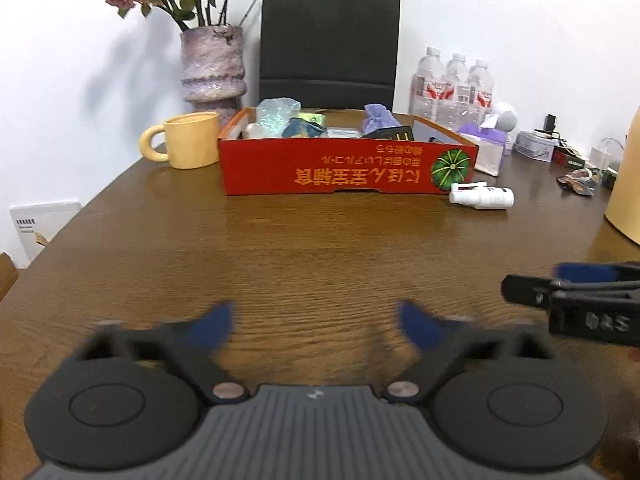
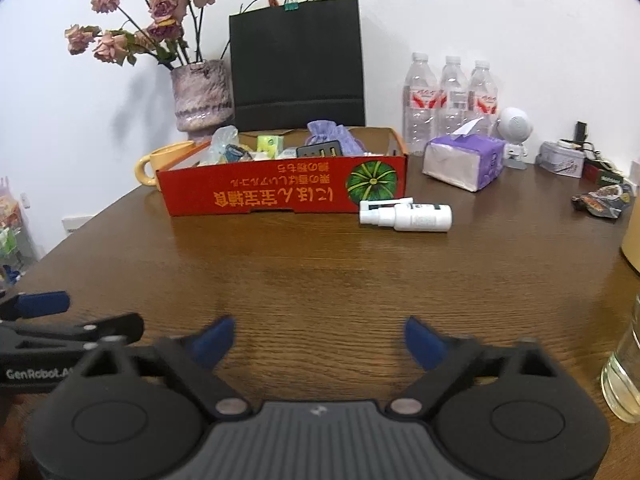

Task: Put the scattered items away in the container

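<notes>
A red cardboard box [image 1: 344, 168] [image 2: 256, 192] stands at the back of the wooden table, holding several small items, among them a purple pouch [image 2: 334, 136] and a black device [image 2: 320, 147]. A white spray bottle [image 1: 482, 197] [image 2: 406, 216] lies on its side by the box's right front corner. A crumpled dark wrapper [image 1: 578, 182] [image 2: 604, 202] lies far right. My left gripper [image 1: 316, 324] hovers over the near table, open, nothing between its blurred blue pads. My right gripper [image 2: 320, 340] is open and empty too, beside the left one.
A yellow mug [image 1: 188, 146], a vase of dried roses [image 1: 212, 68], a black paper bag [image 1: 330, 44], three water bottles [image 2: 450, 100], a purple tissue pack [image 2: 464, 162] and a white figurine [image 2: 516, 132] line the back. A glass [image 2: 624, 368] stands near right.
</notes>
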`<act>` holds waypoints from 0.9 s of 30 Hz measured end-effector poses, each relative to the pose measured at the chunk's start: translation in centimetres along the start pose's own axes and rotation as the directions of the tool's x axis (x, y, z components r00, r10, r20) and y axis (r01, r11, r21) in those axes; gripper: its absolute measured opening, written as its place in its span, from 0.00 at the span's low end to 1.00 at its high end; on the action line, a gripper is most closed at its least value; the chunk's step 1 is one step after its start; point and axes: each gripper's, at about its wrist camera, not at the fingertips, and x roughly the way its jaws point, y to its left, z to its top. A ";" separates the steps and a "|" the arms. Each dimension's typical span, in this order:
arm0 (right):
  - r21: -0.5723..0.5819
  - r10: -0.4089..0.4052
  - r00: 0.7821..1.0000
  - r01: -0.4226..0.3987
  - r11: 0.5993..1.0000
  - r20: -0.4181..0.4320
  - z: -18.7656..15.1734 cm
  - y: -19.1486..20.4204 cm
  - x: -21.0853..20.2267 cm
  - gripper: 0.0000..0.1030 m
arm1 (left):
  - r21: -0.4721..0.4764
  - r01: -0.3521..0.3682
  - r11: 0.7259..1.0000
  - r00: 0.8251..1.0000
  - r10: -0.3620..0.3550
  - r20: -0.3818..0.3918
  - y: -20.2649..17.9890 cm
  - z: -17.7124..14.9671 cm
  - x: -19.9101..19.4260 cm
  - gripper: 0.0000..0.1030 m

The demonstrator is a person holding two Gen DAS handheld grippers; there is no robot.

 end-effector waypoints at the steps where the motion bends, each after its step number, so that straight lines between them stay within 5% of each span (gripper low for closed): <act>1: 0.005 -0.001 1.000 0.001 1.000 -0.018 0.3 -0.2 0.3 0.16 | -0.007 -0.008 1.000 1.000 0.007 -0.025 0.1 0.4 0.4 0.03; 2: 0.011 -0.009 0.999 0.010 1.000 -0.042 0.6 -0.4 0.7 0.08 | -0.020 -0.008 1.000 0.999 0.007 -0.039 0.2 0.9 0.8 0.04; 8: 0.015 -0.049 0.998 0.049 0.999 -0.041 2.9 -2.3 2.5 0.12 | -0.016 0.057 0.998 0.998 -0.058 -0.027 -0.2 4.0 3.1 0.08; 9: 0.029 -0.046 0.998 0.047 0.998 -0.032 3.5 -2.9 2.9 0.18 | -0.007 0.057 0.998 0.998 -0.057 -0.022 -0.5 4.5 3.6 0.29; 10: 0.044 -0.045 0.999 0.046 0.998 -0.027 4.2 -3.6 3.4 0.41 | -0.001 0.058 0.998 0.998 -0.058 -0.013 -0.8 5.0 4.1 0.72; 11: 0.058 -0.047 0.999 0.048 0.997 -0.028 4.8 -4.3 4.0 0.68 | 0.006 0.060 0.998 0.998 -0.060 0.007 -1.1 5.5 4.5 0.92; 12: 0.068 -0.053 0.998 0.054 0.996 -0.023 5.4 -4.9 4.6 0.77 | 0.014 0.063 0.998 0.997 -0.064 0.039 -1.4 6.0 4.8 1.00; 13: 0.073 -0.063 0.998 0.064 0.995 -0.013 6.0 -5.4 5.2 0.84 | 0.027 0.065 0.998 0.996 -0.066 0.054 -1.7 6.5 5.3 1.00; 22: 0.083 -0.095 0.994 0.099 0.992 -0.045 9.3 -8.2 12.6 0.84 | 0.100 0.108 0.989 0.993 -0.112 0.032 -3.3 10.4 10.5 1.00; 27: 0.034 -0.073 0.991 0.077 0.996 -0.109 9.3 -7.9 13.9 0.66 | 0.149 0.181 0.972 0.983 -0.181 -0.012 -3.6 11.3 11.8 1.00</act>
